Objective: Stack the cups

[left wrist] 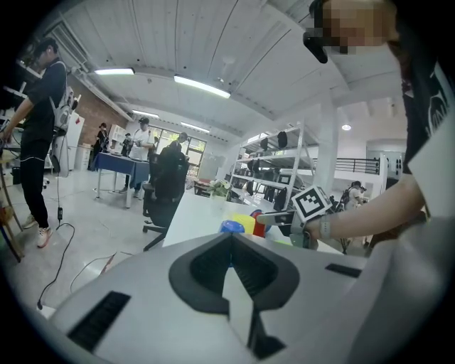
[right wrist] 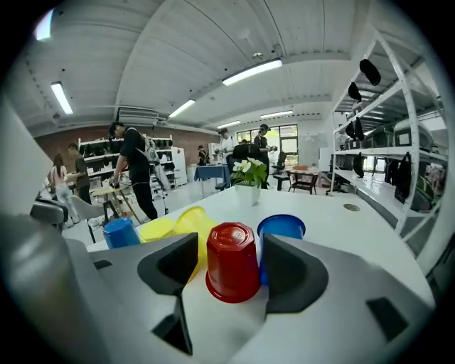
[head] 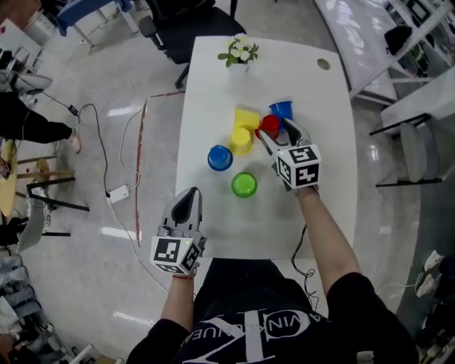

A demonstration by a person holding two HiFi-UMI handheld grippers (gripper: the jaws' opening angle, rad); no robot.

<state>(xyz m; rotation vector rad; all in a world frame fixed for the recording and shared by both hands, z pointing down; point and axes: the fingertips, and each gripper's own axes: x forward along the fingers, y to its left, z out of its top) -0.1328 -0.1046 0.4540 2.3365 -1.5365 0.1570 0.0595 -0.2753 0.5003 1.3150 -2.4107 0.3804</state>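
An upside-down red cup (right wrist: 232,261) stands on the white table (head: 327,199), between the jaws of my right gripper (right wrist: 230,243). The jaws straddle it with a thin gap on each side, so the gripper is open. In the head view the red cup (head: 269,124) sits by my right gripper (head: 274,130). An upright blue cup (head: 281,109) stands just behind it. One yellow cup (head: 247,117) lies on its side, and another (head: 241,140) stands upside down. A blue cup (head: 220,158) and a green cup (head: 244,185) stand nearer me. My left gripper (head: 187,204) hangs shut and empty at the table's front left edge.
A potted white flower (head: 239,53) stands at the table's far edge. A black office chair (head: 185,21) is behind the table. A cable and a power strip (head: 117,192) lie on the floor to the left. Shelving (right wrist: 398,142) and several people fill the room behind.
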